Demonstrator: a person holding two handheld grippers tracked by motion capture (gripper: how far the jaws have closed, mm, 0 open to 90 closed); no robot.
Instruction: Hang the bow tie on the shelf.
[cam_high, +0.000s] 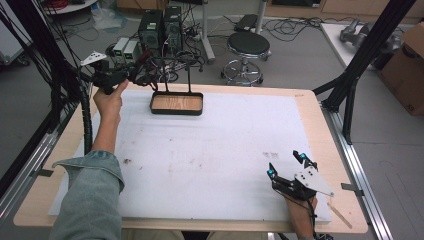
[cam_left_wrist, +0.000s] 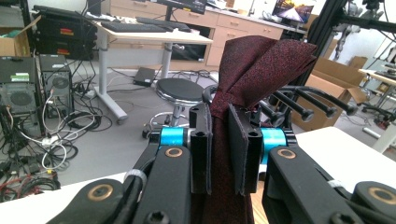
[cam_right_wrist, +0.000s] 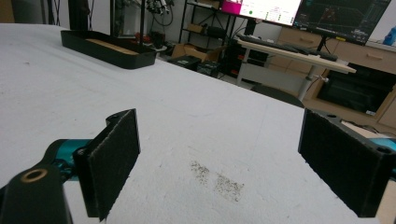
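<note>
The counter (cam_high: 210, 150), covered by a white sheet, is bare across its middle, so nothing lies between your two hands. At its far edge stands a black rack (cam_high: 177, 102): a shallow tray with a wooden floor and thin posts carrying horizontal pegs (cam_left_wrist: 299, 100). Your left hand-held gripper (cam_high: 117, 75) is raised just left of that rack, pinching a dark red cloth (cam_left_wrist: 254, 70) whose long axis runs up between the jaws; the pegs sit just beyond and to the right, clearly the left hand's reach. Your right hand-held gripper (cam_high: 287, 167) rests well apart at the near right corner, jaws spread and holding nothing.
</note>
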